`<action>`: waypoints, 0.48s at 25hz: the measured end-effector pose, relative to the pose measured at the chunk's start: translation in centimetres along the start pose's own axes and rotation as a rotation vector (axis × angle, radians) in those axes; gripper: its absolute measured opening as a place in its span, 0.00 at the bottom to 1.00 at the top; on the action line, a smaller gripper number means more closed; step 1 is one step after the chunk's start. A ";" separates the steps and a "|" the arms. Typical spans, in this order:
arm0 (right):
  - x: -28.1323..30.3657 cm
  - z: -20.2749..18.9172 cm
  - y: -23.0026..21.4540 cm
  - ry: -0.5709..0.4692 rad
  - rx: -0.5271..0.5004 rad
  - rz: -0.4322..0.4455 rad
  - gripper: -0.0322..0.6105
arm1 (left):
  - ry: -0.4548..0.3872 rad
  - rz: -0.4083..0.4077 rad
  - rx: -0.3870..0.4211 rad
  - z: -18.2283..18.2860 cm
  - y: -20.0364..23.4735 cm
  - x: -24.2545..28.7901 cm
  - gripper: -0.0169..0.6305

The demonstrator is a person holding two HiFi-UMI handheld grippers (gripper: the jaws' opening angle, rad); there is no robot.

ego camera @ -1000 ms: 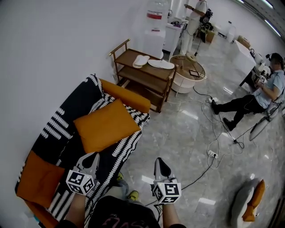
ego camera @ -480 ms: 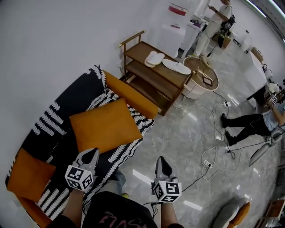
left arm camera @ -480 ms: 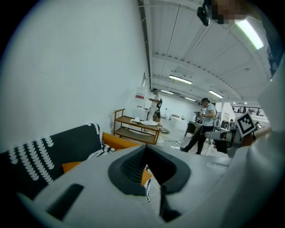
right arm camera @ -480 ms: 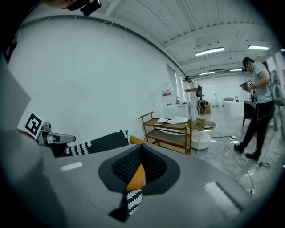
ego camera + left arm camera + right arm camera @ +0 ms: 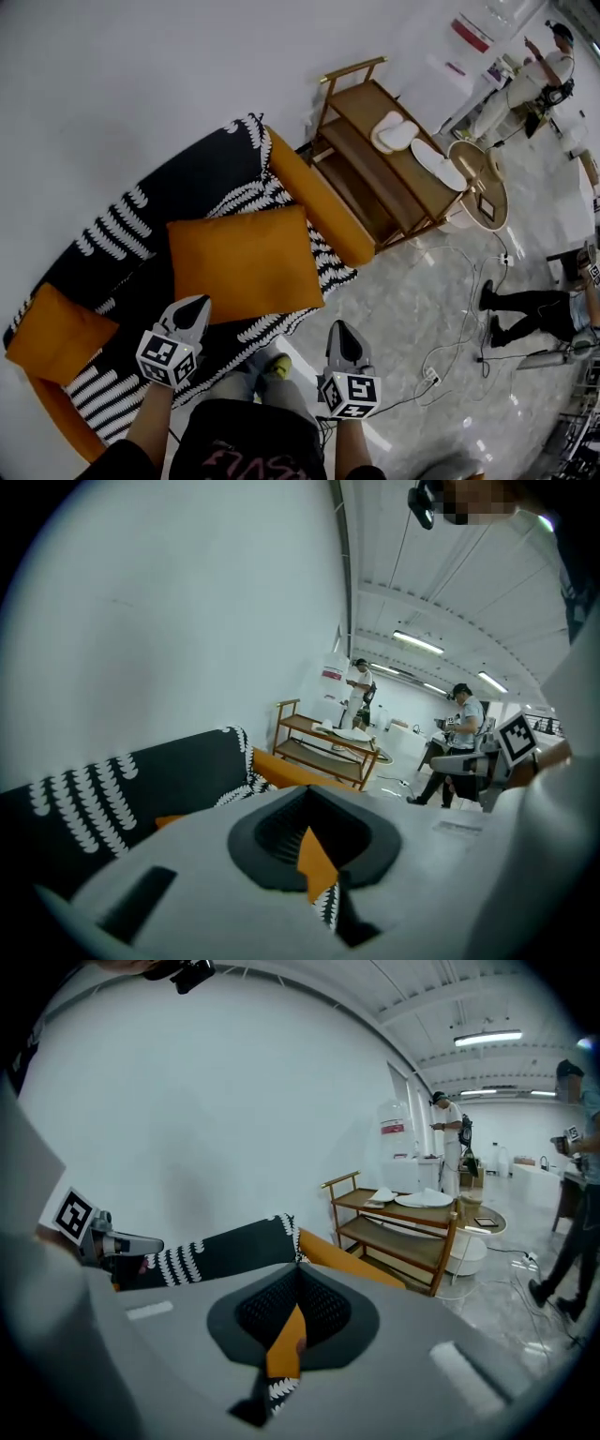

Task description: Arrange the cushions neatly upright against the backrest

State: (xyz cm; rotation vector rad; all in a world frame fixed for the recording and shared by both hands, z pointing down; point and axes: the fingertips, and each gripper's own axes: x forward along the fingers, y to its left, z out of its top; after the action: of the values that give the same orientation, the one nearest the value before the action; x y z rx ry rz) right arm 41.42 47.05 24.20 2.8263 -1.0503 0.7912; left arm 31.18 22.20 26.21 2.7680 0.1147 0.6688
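Cushion (image 5: 246, 262) lies flat at frame centre on the sofa (image 5: 314, 202) — left gripper (image 5: 192, 309) and right gripper (image 5: 339, 333) below it, jaws pressed together, holding nothing.

No word, brand or number can be read anywhere. Black-and-white square code patterns are carried on the cubes of the left hand-held gripper (image 5: 195, 306) and the right hand-held gripper (image 5: 339, 330); no letters are formed by them. Pink print is seen on the dark shirt (image 5: 242, 456), too blurred to be deciphered. A red label is borne by the water dispenser (image 5: 395, 1152), likewise illegible
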 end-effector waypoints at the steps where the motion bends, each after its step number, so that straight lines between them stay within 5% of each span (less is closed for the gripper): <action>1: 0.9 -0.1 0.1 0.010 -0.003 0.011 0.07 | -0.001 0.017 -0.009 -0.2 0.7 0.1 0.03; 12: 12.9 -1.3 -0.4 0.141 -0.108 0.192 0.07 | 0.001 0.277 -0.136 -2.9 8.1 1.6 0.03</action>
State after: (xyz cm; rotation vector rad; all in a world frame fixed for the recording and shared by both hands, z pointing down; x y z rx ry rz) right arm 49.37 39.80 31.40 2.5665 -1.3119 0.9035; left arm 31.37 15.45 31.75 2.6750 -0.3077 0.7156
